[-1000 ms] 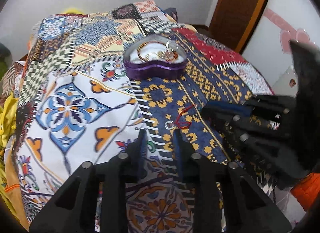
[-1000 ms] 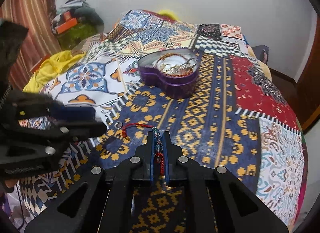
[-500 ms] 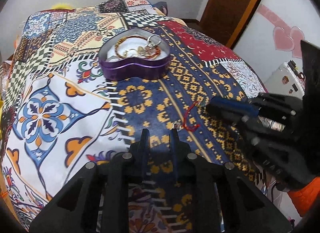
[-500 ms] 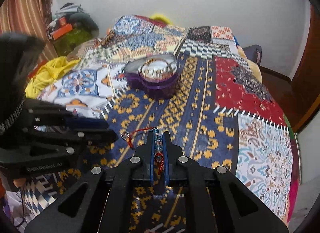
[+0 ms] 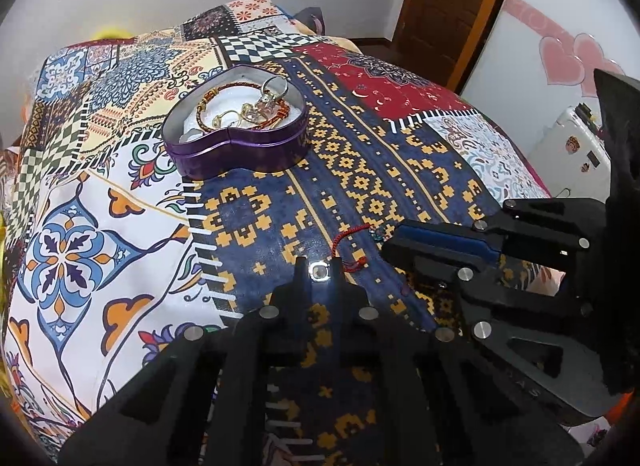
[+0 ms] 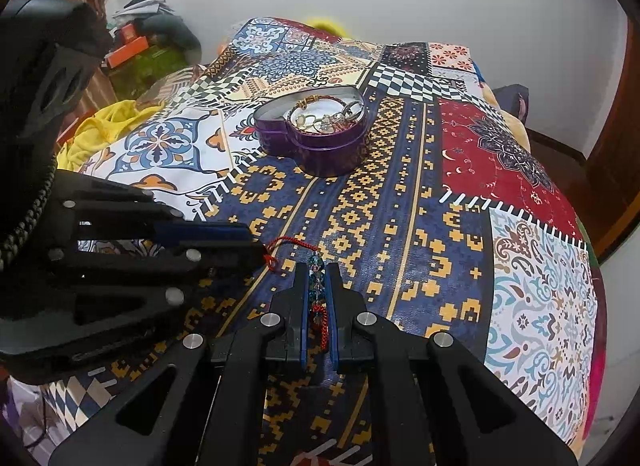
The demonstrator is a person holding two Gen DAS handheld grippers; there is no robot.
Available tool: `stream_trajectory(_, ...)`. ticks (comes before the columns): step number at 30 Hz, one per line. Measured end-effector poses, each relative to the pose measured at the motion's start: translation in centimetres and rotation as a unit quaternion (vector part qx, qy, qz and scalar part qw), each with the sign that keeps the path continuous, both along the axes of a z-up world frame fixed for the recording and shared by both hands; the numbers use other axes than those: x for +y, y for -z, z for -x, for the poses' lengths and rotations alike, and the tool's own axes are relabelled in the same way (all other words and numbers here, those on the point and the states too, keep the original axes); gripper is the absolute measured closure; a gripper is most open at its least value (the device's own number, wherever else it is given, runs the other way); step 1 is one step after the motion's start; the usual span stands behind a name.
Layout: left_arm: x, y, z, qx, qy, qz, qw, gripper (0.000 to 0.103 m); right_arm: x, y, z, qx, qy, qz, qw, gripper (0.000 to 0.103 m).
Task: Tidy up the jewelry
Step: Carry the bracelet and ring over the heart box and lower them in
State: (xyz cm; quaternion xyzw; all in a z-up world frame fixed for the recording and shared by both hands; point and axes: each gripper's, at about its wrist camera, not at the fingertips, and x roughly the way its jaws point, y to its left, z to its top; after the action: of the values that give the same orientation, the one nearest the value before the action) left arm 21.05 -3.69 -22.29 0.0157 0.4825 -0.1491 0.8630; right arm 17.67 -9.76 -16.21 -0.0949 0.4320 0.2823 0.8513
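Observation:
A purple heart-shaped tin [image 5: 236,145] holding several bracelets and rings sits on the patchwork bedspread; it also shows in the right wrist view [image 6: 316,141]. My right gripper [image 6: 318,266] is shut on the blue-beaded end of a red cord bracelet [image 6: 318,286], whose cord [image 5: 348,238] trails left. My left gripper [image 5: 318,270] has closed around the bracelet's silver ring [image 5: 319,270] at the cord's other end. In the right wrist view the left gripper's fingers [image 6: 224,244] cover that ring.
The patchwork bedspread [image 5: 100,225] covers a bed. A yellow cloth [image 6: 100,125] and clutter lie off its left side. A brown door [image 5: 452,1] and a white wall with pink hearts [image 5: 560,57] stand to the right.
My left gripper moved forward to the silver ring and closed around it. My right gripper kept its hold on the beaded end and lifted slightly.

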Motion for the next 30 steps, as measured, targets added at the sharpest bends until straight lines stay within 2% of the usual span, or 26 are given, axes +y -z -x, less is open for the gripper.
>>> stream_trajectory(6, 0.5, -0.7, 0.5, -0.010, -0.005, 0.008, 0.9999, 0.096, -0.2, -0.4, -0.2, -0.003, 0.006, -0.003, 1.000, 0.096)
stream_trajectory(12, 2.4, -3.5, 0.9, -0.040, -0.027, 0.026, 0.9985, 0.096, -0.5, -1.7, -0.5, -0.019, 0.013, -0.008, 1.000, 0.096)
stream_trajectory(19, 4.6, -6.8, 1.1, -0.081, -0.055, 0.027, 0.9948, 0.096, -0.5, -4.3, -0.9, -0.047, 0.021, -0.027, 0.998, 0.096)
stream_trajectory(30, 6.6, -9.0, -0.3, -0.112, -0.081, 0.033, 0.9898, 0.096, 0.6, -8.4, -2.6, -0.097, 0.030, -0.065, 0.993, 0.096)
